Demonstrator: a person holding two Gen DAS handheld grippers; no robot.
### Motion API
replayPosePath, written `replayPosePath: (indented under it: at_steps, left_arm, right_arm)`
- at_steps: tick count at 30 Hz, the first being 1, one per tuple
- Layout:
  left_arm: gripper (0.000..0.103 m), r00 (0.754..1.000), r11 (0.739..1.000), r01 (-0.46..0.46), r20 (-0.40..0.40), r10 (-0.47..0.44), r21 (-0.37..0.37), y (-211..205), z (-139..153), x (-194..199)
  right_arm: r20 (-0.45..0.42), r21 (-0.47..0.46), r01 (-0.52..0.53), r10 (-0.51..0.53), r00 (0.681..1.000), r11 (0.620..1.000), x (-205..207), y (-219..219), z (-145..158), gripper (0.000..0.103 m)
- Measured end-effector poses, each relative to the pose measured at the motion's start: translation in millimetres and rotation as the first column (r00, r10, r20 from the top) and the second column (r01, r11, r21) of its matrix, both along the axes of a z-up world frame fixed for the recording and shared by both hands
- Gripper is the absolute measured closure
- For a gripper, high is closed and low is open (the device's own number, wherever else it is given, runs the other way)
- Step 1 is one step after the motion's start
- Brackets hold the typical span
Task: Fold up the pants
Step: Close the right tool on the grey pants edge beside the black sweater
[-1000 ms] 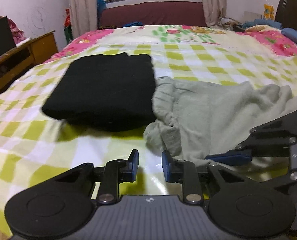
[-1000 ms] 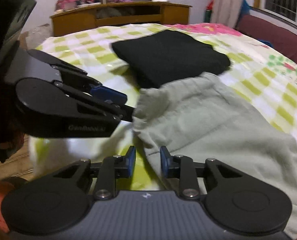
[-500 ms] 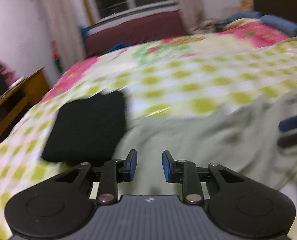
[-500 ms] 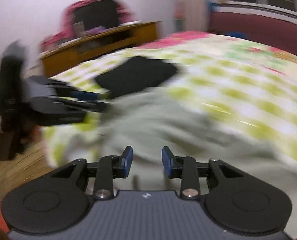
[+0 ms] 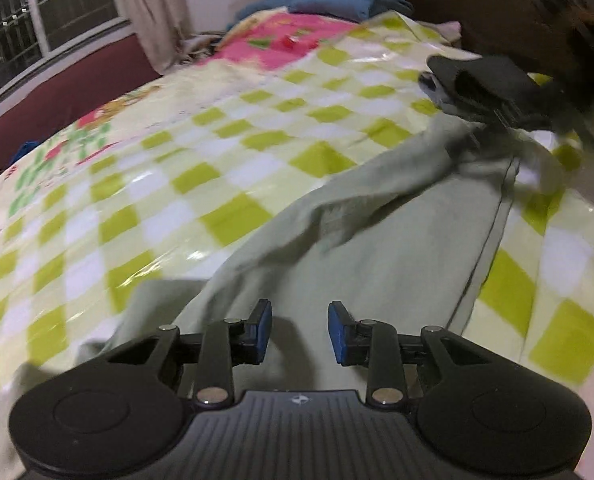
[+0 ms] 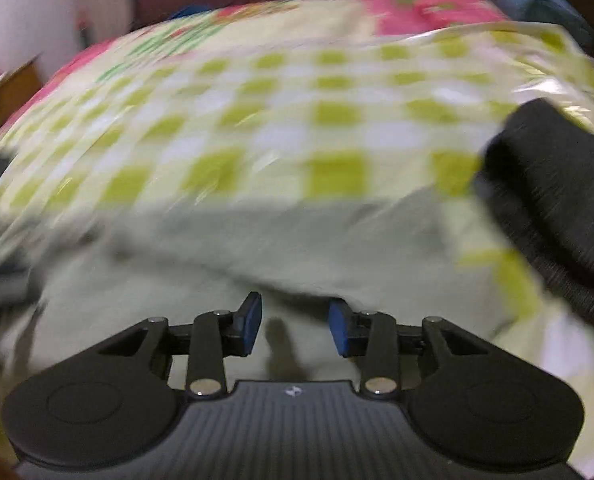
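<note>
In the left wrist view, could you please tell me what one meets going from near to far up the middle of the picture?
Left claw → grey-green pants → checked bedcover → pink flowered patch → blue pillow.
</note>
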State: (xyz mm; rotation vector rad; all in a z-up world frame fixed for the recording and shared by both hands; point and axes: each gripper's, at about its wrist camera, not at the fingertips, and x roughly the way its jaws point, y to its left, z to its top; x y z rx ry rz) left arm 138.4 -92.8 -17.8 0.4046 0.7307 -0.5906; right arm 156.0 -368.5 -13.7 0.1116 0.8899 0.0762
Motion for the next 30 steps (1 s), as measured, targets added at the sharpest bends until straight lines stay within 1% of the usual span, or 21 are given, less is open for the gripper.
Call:
replayPosePath:
  at_steps: [1, 3, 4, 5, 6, 8, 11, 14, 17, 19, 22, 24, 25, 27, 28, 30]
  left_arm:
    - [0.058, 1.0, 1.0, -0.004, -0.002, 0.004, 0.009, -5.0, -2.0, 4.2]
    - [0.058, 1.0, 0.999, -0.024, -0.004, 0.024, 0.028, -9.4, -6.4, 9.4]
    - [0.058, 0.999, 0.999, -0.034, -0.003, 0.034, 0.035, -8.4, -6.4, 9.7]
    - [0.058, 0.999, 0.999, -0.039, -0.002, 0.039, 0.036, -6.2, -6.1, 9.2]
    - [0.057, 0.999, 0.998, -0.041, 0.0, 0.041, 0.037, -5.0, -5.8, 9.3]
    - [0.056, 0.999, 0.998, -0.043, 0.003, 0.043, 0.046, -1.9, -7.2, 8.3]
    - [0.055, 0.999, 0.998, -0.045, 0.0, 0.045, 0.05, 0.0, -10.4, 3.6]
    - [0.055, 0.999, 0.998, -0.04, 0.007, 0.04, 0.056, -2.1, -11.5, -3.3]
    - [0.055, 0.999, 0.998, -0.039, 0.016, 0.038, 0.057, -4.9, -10.1, -10.4]
    - [0.055, 0.999, 0.998, -0.028, 0.028, 0.027, 0.06, -7.8, -8.3, -16.7]
    - [0.055, 0.999, 0.998, -0.007, 0.032, 0.005, 0.057, -11.8, -7.2, -24.5]
    - [0.055, 0.999, 0.998, 0.004, 0.034, -0.006, 0.069, -15.9, -8.9, -28.1]
    - [0.055, 0.999, 0.997, 0.007, 0.037, -0.01, 0.078, -18.2, -9.9, -29.8]
    - [0.055, 0.999, 0.996, 0.018, 0.042, -0.021, 0.084, -21.2, -9.8, -32.7]
    - [0.055, 0.999, 0.996, 0.024, 0.04, -0.028, 0.081, -22.0, -9.3, -33.9]
    - [0.051, 0.999, 0.996, 0.042, 0.03, -0.044, 0.076, -24.1, -10.0, -35.2]
  right_arm:
    - [0.032, 0.034, 0.061, -0.062, 0.998, 0.998, 11.6, -12.2, 4.1, 0.066]
    - [0.088, 0.112, 0.174, -0.184, 0.979, 0.978, 27.4, -34.8, 12.3, 0.058]
    - [0.109, 0.146, 0.213, -0.23, 0.967, 0.966, 31.4, -43.0, 15.3, 0.055]
    - [0.129, 0.164, 0.224, -0.246, 0.961, 0.961, 32.0, -48.2, 18.8, 0.055]
    - [0.144, 0.163, 0.22, -0.244, 0.959, 0.962, 29.1, -49.3, 21.2, 0.054]
    - [0.158, 0.139, 0.208, -0.229, 0.961, 0.968, 12.6, -48.7, 20.9, 0.047]
    - [0.124, 0.147, 0.223, -0.242, 0.962, 0.964, -23.6, -52.4, 10.7, 0.047]
    - [0.076, 0.199, 0.296, -0.316, 0.946, 0.934, -52.6, -66.3, -1.4, 0.047]
    - [0.047, 0.283, 0.345, -0.372, 0.927, 0.895, -66.1, -81.0, -9.7, 0.047]
    - [0.055, 0.303, 0.349, -0.382, 0.922, 0.887, -68.1, -83.0, -9.9, 0.047]
    - [0.085, 0.282, 0.327, -0.363, 0.928, 0.902, -62.3, -80.9, -6.2, 0.047]
    - [0.081, 0.287, 0.331, -0.367, 0.927, 0.899, -54.7, -82.5, -9.3, 0.047]
    - [0.072, 0.302, 0.34, -0.377, 0.923, 0.891, -51.4, -85.2, -12.4, 0.048]
    - [0.046, 0.343, 0.384, -0.424, 0.905, 0.857, -48.8, -93.2, -17.7, 0.047]
    - [0.052, 0.37, 0.387, -0.435, 0.899, 0.845, -50.9, -96.8, -16.8, 0.047]
    - [0.073, 0.381, 0.391, -0.449, 0.891, 0.838, -56.3, -100.7, -14.2, 0.047]
